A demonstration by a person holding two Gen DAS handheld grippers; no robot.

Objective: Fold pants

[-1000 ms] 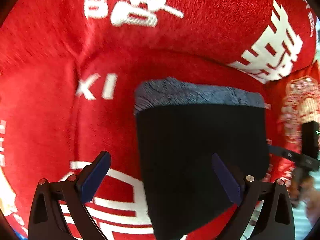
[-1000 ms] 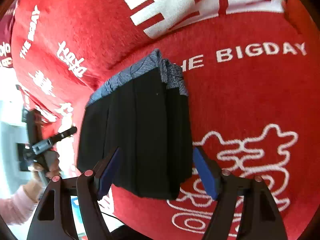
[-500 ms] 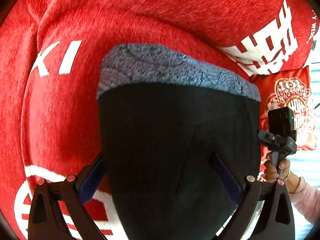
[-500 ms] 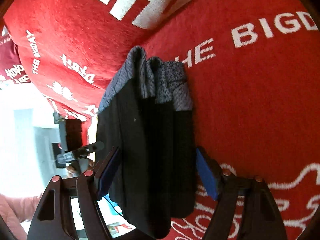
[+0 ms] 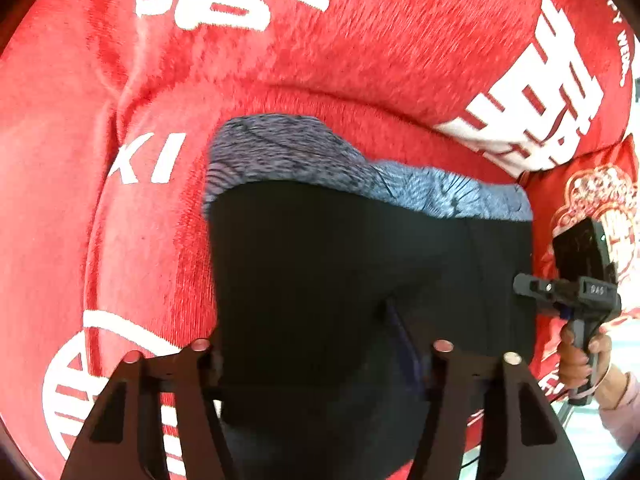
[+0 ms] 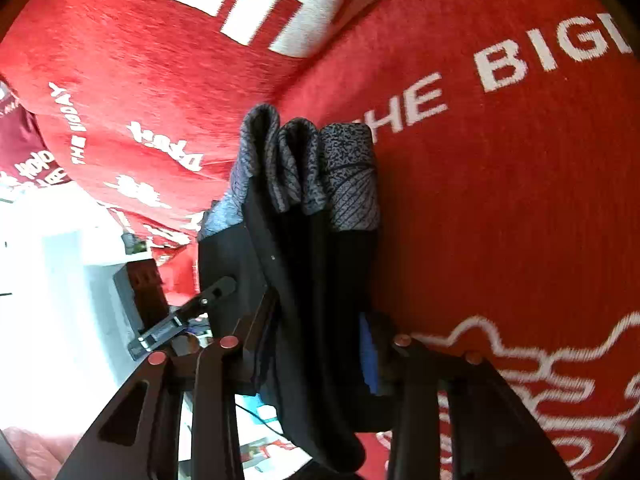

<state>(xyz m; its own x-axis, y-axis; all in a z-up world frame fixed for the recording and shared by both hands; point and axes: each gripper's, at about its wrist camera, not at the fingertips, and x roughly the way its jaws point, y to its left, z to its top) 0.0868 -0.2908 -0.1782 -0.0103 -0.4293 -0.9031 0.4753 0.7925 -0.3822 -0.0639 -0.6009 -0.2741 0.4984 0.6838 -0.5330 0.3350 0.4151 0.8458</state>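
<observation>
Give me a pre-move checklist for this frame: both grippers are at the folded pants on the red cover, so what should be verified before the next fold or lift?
1. Pants between the left gripper fingers: ok, jaws closing around the black fabric.
2. Pants between the right gripper fingers: ok, jaws closing on the stacked layers.
3. Pads firmly pressing the cloth: cannot tell, fabric hides them.
4. Grey waistband layers aligned: ok, bunched together at the far end.
5. Red cover caught in either jaw: cannot tell.
6. Grippers clear of each other: ok, at opposite edges.
</observation>
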